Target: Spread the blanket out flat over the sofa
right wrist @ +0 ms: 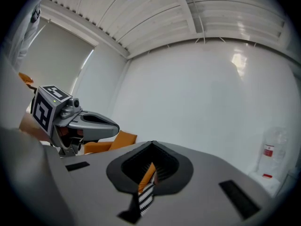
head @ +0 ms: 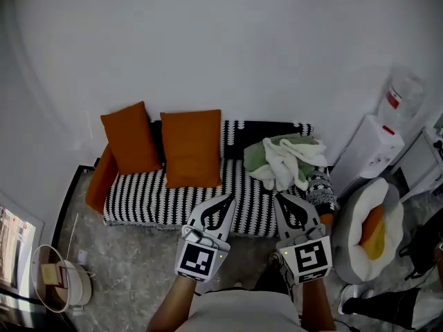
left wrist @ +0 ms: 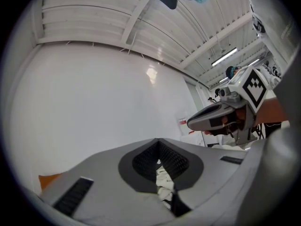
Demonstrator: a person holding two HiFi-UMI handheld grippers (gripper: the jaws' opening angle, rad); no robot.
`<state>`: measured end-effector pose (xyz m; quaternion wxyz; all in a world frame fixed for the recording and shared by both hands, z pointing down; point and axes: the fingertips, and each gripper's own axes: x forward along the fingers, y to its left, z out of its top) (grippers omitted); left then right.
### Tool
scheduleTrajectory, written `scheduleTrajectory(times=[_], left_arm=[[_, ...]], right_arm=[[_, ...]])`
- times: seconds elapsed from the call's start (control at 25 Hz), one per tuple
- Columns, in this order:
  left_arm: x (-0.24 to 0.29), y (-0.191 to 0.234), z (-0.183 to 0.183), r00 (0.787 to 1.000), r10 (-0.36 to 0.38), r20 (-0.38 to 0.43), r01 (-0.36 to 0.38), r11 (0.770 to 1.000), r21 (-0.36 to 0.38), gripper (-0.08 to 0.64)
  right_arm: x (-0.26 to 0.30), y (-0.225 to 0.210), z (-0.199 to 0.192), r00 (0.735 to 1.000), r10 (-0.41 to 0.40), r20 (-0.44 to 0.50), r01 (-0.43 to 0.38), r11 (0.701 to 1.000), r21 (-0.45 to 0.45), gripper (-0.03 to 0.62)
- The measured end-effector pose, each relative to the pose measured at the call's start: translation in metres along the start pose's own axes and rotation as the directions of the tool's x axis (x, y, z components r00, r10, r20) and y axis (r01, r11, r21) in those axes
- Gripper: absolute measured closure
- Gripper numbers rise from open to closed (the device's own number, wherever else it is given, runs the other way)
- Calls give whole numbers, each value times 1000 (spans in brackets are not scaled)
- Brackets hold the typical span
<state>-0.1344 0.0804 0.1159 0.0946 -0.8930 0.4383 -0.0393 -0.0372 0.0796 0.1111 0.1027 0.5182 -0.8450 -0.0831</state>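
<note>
A crumpled green and white blanket [head: 287,159] lies heaped on the right end of the sofa [head: 138,198], which has a black-and-white zigzag cover. Two orange cushions [head: 192,147] lean on its left half. Both grippers hover side by side in front of the sofa's front edge, pointing at it. My left gripper [head: 225,203] is shut and empty; through its jaws' slit the left gripper view shows a bit of the white blanket [left wrist: 164,182]. My right gripper [head: 282,203] is shut too, holding nothing. Each appears in the other's view: right gripper [left wrist: 221,119], left gripper [right wrist: 87,124].
A white water dispenser [head: 370,151] stands right of the sofa, with a white and orange egg-shaped cushion [head: 370,227] on the floor before it. A round white basket [head: 62,286] sits at the lower left. A person's leg and shoe [head: 384,303] show at the lower right.
</note>
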Motion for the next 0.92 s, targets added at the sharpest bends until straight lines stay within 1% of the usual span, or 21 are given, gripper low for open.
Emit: scheduleTrajectory(times=[0.24, 0.4, 0.48, 0.6, 0.92], left_arm=[[1, 2, -11, 1000, 0, -14, 0, 1000, -5, 551], [5, 5, -20, 1000, -2, -18, 2, 1000, 31, 551], [7, 6, -22, 1000, -3, -21, 3, 1000, 28, 551], [10, 7, -23, 1000, -4, -12, 4, 999, 47, 551], [15, 11, -30, 1000, 2, -29, -1, 999, 38, 551]], right_arm=[[2, -8, -7, 1000, -8, -5, 8, 1000, 20, 591], [2, -10, -5, 1000, -4, -18, 4, 1000, 5, 591], [2, -10, -12, 1000, -3, -27, 3, 1000, 9, 591], [2, -14, -21, 999, -5, -42, 6, 1000, 15, 591], [7, -21, -23, 999, -9, -50, 9, 1000, 4, 591]])
